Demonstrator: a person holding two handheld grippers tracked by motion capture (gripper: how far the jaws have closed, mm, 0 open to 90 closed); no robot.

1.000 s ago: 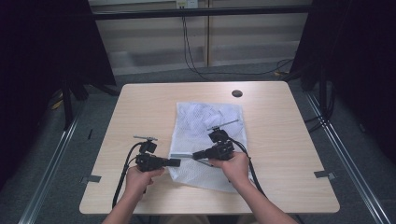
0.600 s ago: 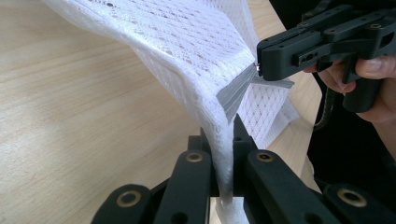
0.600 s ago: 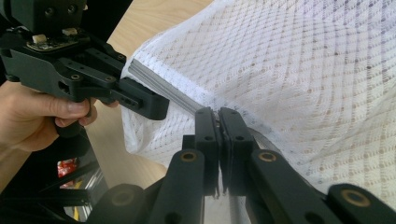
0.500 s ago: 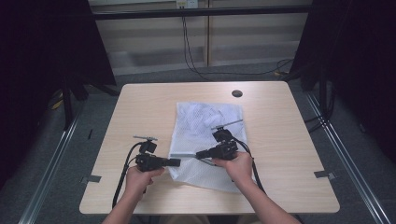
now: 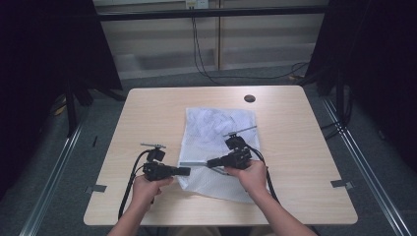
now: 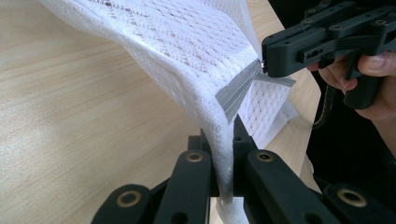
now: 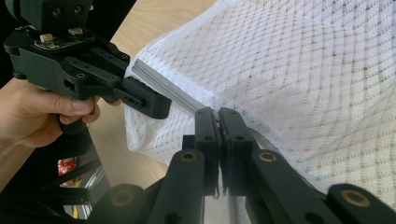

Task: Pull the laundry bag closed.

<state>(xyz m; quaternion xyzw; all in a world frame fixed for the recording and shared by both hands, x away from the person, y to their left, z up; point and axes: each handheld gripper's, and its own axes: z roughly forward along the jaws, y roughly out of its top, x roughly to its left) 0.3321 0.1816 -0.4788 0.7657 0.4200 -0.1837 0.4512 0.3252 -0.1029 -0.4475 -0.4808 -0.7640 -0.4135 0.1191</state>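
Left gripper view: the left gripper (image 6: 224, 154) pinches the soft, light mesh laundry bag (image 6: 196, 51) near the desk's front edge; the right gripper (image 7: 219, 135) is clamped on its grey zipper (image 7: 173, 93).

The mesh bag (image 5: 219, 147) lies on the counter (image 5: 147, 113) at frame centre. The left gripper (image 5: 187, 171) sits at the bag's lower-left edge, the right gripper (image 5: 210, 162) just right of it. A grommet hole (image 5: 249, 98) lies above, near the counter's far edge.
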